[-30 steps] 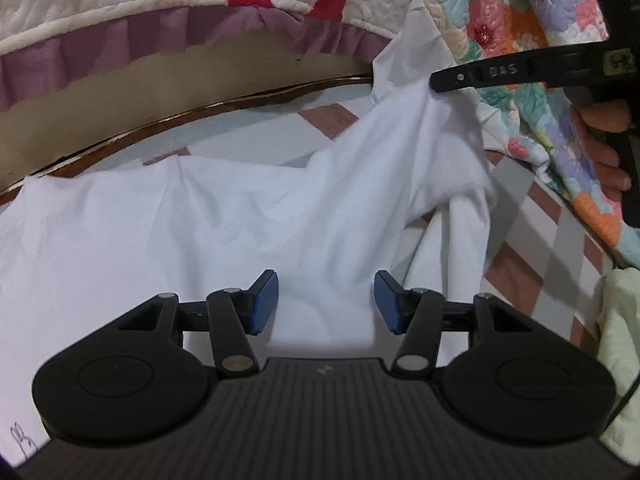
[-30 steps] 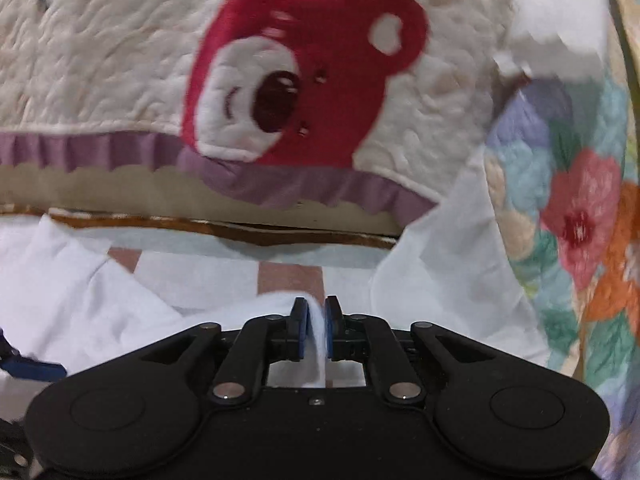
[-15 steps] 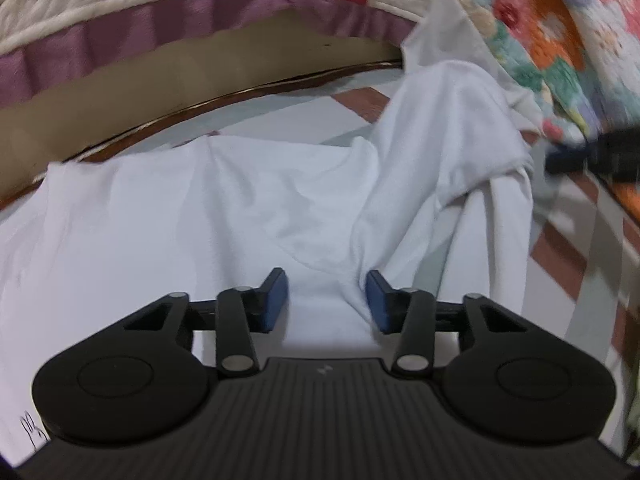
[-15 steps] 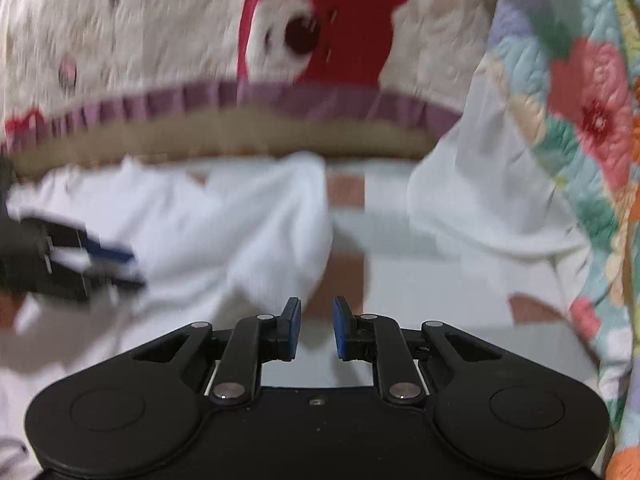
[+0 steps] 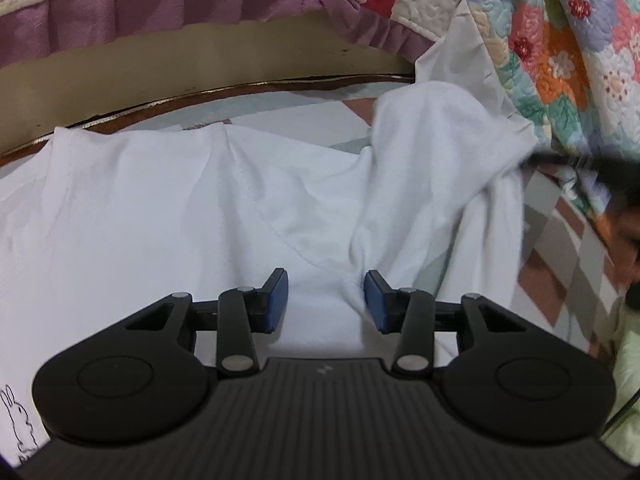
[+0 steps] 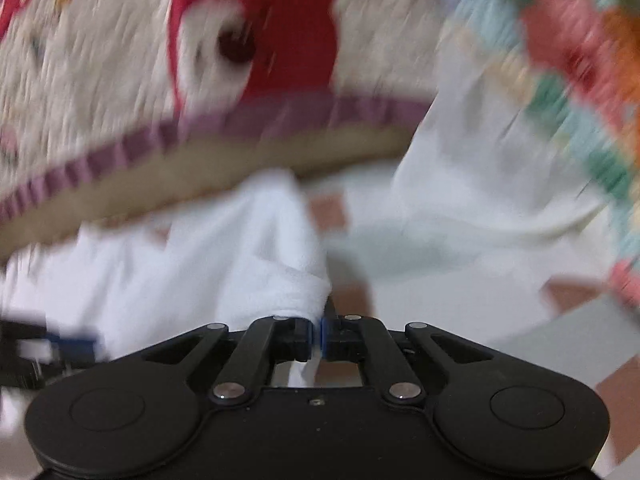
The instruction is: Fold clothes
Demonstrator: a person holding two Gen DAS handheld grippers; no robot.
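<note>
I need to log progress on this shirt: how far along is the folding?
Early. Nothing looks folded yet: the white garment lies spread and rumpled on the checked cover, one part bunched up at the right. In hand: the right gripper is shut on a bunched edge of it; the left gripper is open over the cloth. All the folds remain.

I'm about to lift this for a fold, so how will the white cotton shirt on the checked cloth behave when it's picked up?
The white cotton shirt is probably floppy: it bunches into soft ridges where the right gripper pinches a fold. It likely drapes and sags, since loose cloth already hangs between the open left gripper pads. It seems light, rumpling easily over the checked cloth.
</note>
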